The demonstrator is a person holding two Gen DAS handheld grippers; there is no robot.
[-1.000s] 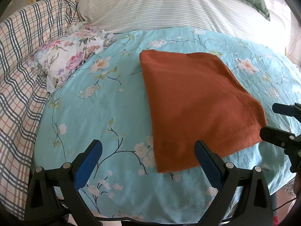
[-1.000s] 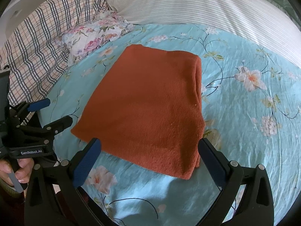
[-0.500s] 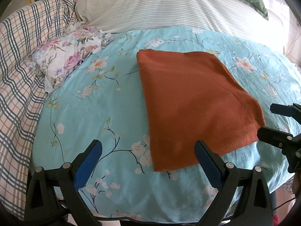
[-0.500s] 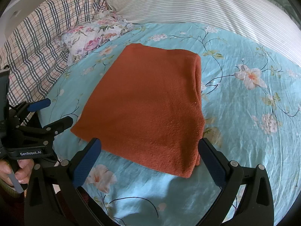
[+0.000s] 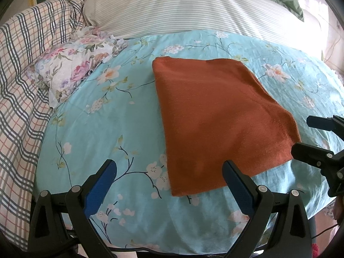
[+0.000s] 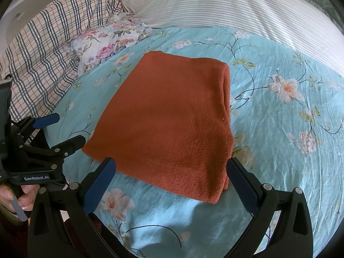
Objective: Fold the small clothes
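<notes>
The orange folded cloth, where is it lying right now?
In both wrist views the orange folded cloth lies flat on the turquoise flowered sheet, right of the small floral pillow.

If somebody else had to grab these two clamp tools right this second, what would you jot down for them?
Left gripper: open, empty, at the near edge of the bed.
Right gripper: open, empty, just short of the cloth's near edge.
Orange garment: lies flat on the blue floral sheet, folded into a neat rectangle, layered edges on its right side.
Done: looks folded.
Left: perhaps one more fold, or set it aside; I can't tell which.
</notes>
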